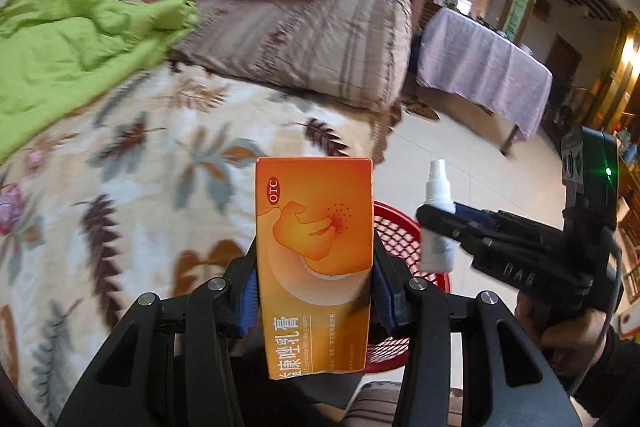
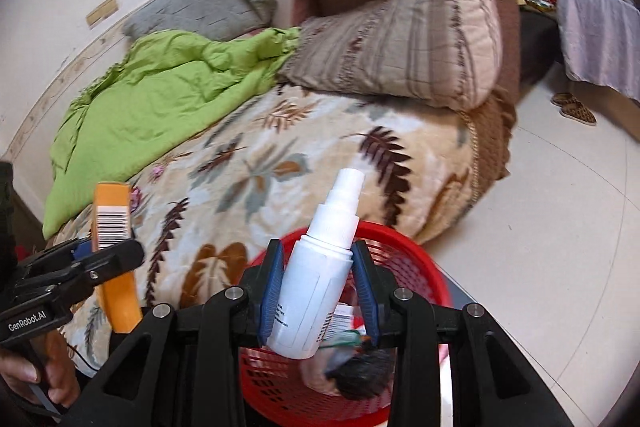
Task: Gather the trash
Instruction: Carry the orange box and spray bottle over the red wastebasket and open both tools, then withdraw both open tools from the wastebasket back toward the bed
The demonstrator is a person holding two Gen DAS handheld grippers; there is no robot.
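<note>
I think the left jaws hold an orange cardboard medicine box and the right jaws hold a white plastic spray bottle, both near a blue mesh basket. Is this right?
One detail is wrong: the plastic mesh basket is red, not blue, as the right wrist view shows. The rest holds: the left gripper holds the orange cardboard medicine box, and the right gripper holds the white plastic spray bottle.

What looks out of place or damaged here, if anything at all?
Nothing looks damaged or spilled. The orange box sits upright in the left gripper; the white spray bottle leans slightly in the right gripper, above the red basket. The green blanket lies crumpled.
</note>
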